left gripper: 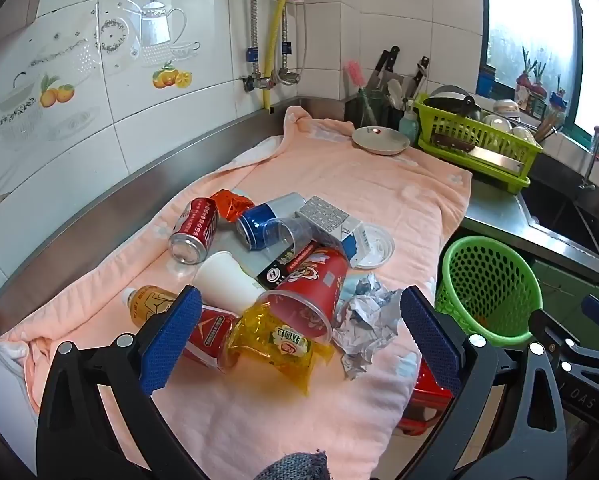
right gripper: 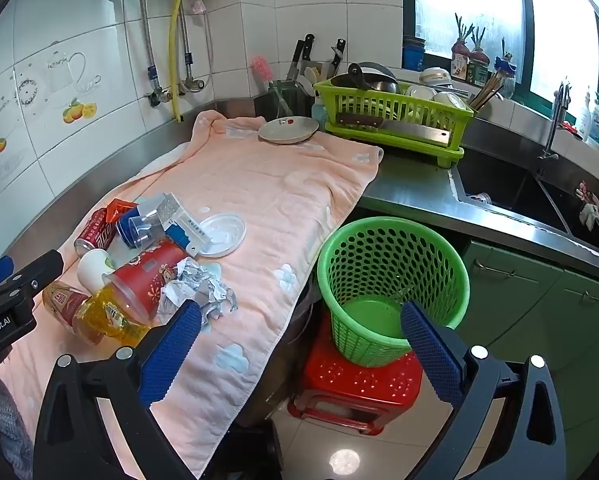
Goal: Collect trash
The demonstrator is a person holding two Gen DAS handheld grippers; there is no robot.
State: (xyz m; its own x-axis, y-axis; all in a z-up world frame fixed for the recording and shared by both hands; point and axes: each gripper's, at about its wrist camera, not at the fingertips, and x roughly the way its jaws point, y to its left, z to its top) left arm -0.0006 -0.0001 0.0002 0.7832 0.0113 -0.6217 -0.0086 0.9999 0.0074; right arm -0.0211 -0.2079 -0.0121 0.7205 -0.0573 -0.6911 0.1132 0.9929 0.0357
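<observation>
Now | left tool (left gripper: 299,332) tilted down — wide, empty | right tool (right gripper: 301,338) likewise — wide

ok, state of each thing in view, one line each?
left claw: open, empty
right claw: open, empty
green basket: upright on red stool, empty
red paper cup: tipped over
red can: on its side
crumpled paper: balled up, on towel
plate: upright, bare

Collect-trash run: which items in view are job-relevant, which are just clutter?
Job:
red can
blue can
white paper cup
red noodle cup
yellow wrapper
crumpled paper
green basket

Lying about:
plate
dish rack
knives
red stool
</observation>
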